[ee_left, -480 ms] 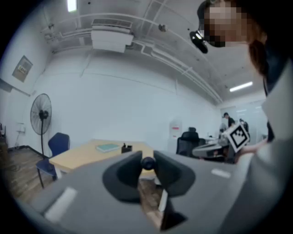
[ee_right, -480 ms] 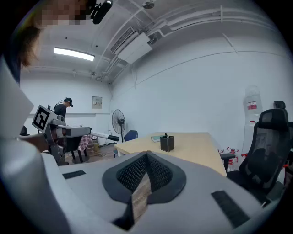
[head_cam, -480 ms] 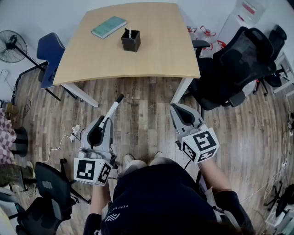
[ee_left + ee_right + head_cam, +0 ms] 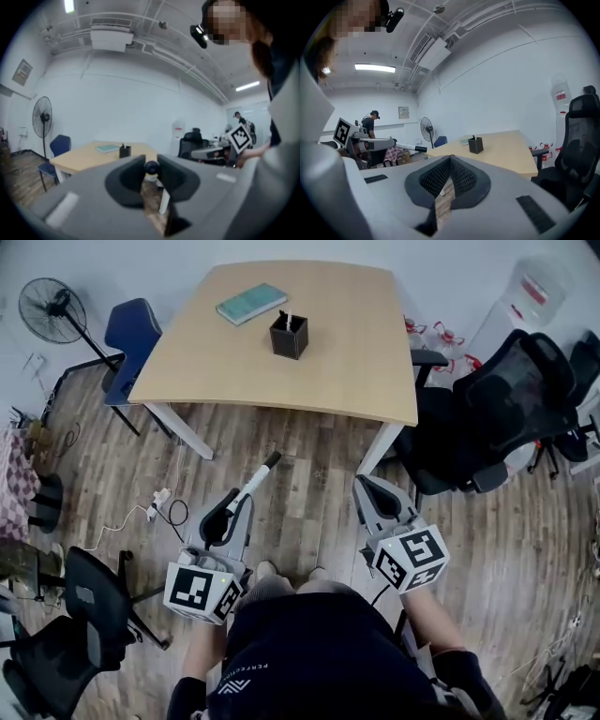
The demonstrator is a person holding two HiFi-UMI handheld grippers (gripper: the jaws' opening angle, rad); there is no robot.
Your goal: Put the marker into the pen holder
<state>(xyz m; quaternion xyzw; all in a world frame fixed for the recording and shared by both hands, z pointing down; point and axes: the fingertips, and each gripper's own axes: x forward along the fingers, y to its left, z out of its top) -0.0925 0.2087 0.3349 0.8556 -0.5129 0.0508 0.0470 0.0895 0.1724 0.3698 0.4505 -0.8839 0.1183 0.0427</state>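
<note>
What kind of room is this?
Probably an office or meeting room: a light wooden table holding a black square pen holder and a teal book, a black mesh office chair beside it, and a standing fan.

Navy top [image 4: 319, 643], white lettering [image 4: 240, 680]; grey left hand-held gripper [image 4: 229, 506], right hand-held gripper [image 4: 368, 487].

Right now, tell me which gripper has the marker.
The left gripper: the white, black-capped marker sticks out forward from between its jaws. The right gripper has its jaws closed on nothing.
</note>
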